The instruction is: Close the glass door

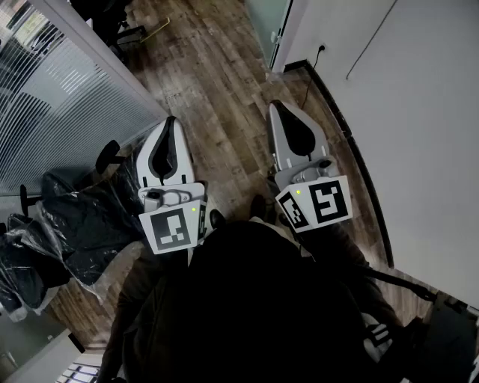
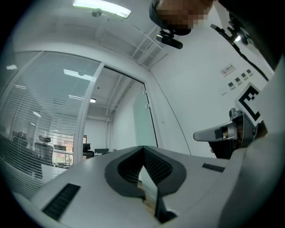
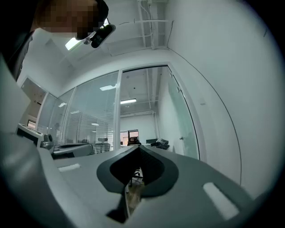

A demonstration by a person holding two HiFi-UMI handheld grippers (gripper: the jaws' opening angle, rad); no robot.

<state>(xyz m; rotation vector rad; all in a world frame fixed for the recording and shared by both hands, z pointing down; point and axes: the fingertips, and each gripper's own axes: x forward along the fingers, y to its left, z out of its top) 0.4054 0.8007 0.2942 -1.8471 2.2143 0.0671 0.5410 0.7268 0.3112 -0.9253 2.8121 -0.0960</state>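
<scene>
- Head view: the left tool (image 1: 171, 123) and the right tool (image 1: 280, 106) hang over the wood floor (image 1: 217, 82). The glass door (image 1: 266, 19) is well ahead of them.
- Left gripper view: the left tool's jaw tips touch and hold nothing. The glass door (image 2: 141, 127) is far off.
- Right gripper view: the right tool's tips touch too, and it is empty. The glass door (image 3: 182, 122) stands beside the white wall (image 3: 222, 89).
</scene>
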